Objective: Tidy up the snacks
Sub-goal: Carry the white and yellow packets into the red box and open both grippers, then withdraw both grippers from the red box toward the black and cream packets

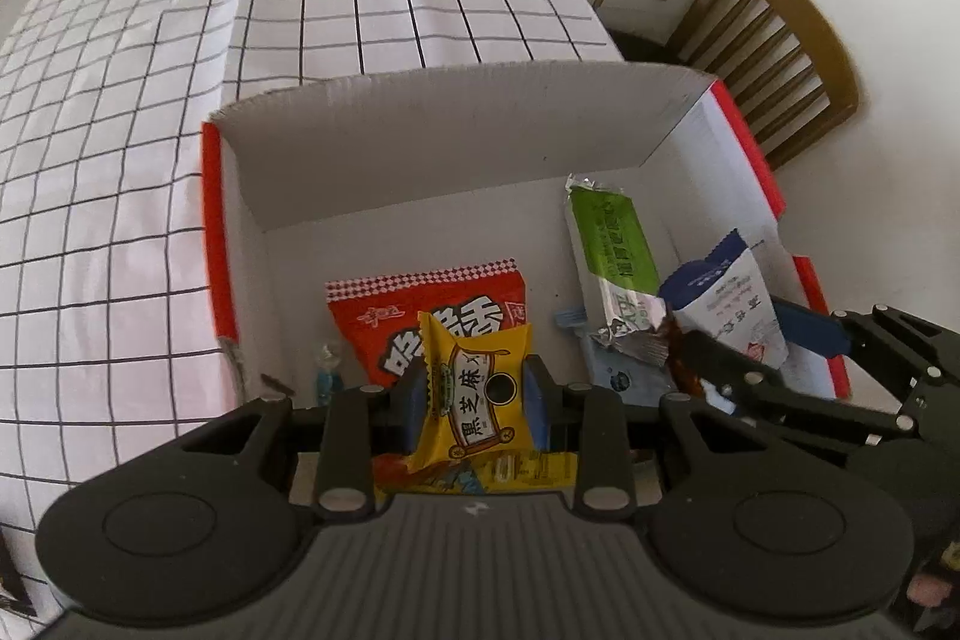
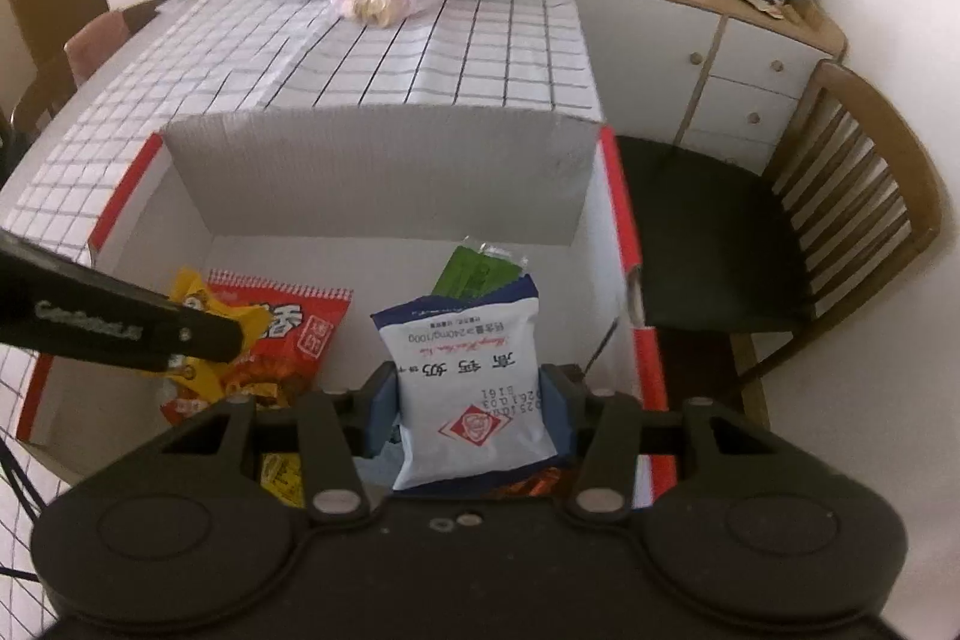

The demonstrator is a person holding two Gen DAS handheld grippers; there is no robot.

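Packets ride in both grippers above the open cardboard box (image 1: 456, 112) on the checked desk (image 1: 120, 160): the left gripper (image 1: 477, 391) has its jaws clenched on a yellow sesame-cake packet (image 1: 474, 388), the right gripper (image 2: 471, 409) on a white-and-blue milk-snack pouch (image 2: 474, 388). Both look light, soft and crinkly with slick film, so mid-body pinches across the width, as here, should hold better than the sealed edges. Left wrist view alone shows the green bar wrapper (image 1: 609, 244) full length; right wrist view alone shows the cluttered sideboard (image 2: 720, 34).
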